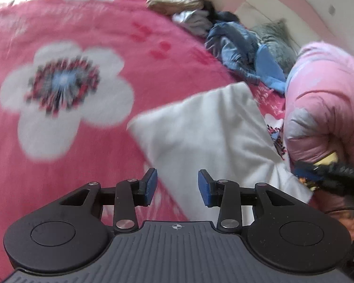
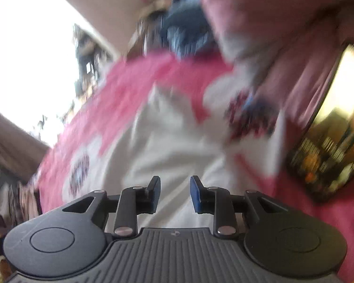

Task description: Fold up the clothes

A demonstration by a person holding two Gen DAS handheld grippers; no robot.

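Pink bedspread (image 1: pixel 87 18) with large white flower prints, covering the whole surface ahead of and beneath both tools; in the left wrist view one flower with a dark red and blue centre lies ahead and to the left of the fingers. Padded pink jacket (image 1: pixel 325 103), bulky, heaped to the right of the left gripper (image 1: pixel 177 187) and reaching up the right edge of that view. White garment (image 1: pixel 207 139), folded into a flat panel with one corner pointing away, lying on the bedspread directly ahead of the left gripper and running back under its right finger; in the right wrist view the same white cloth (image 2: pixel 177 141) spreads ahead of and below the right gripper (image 2: pixel 175 194), though motion blur hides its edges. Pile of blue denim clothes (image 1: pixel 243 47), crumpled, far ahead and to the right of the left gripper, with a grey cushion (image 1: pixel 276 40) just behind it. Framed picture (image 2: pixel 330 139), dark and gold, ahead and to the right of the right gripper, too blurred to read. Left gripper, jaws partly apart, blue pads (image 1: pixel 153 184) clear of the cloth, nothing held. Right gripper, jaws partly apart with a slightly narrower gap, nothing between the pads, white cloth visible through the gap
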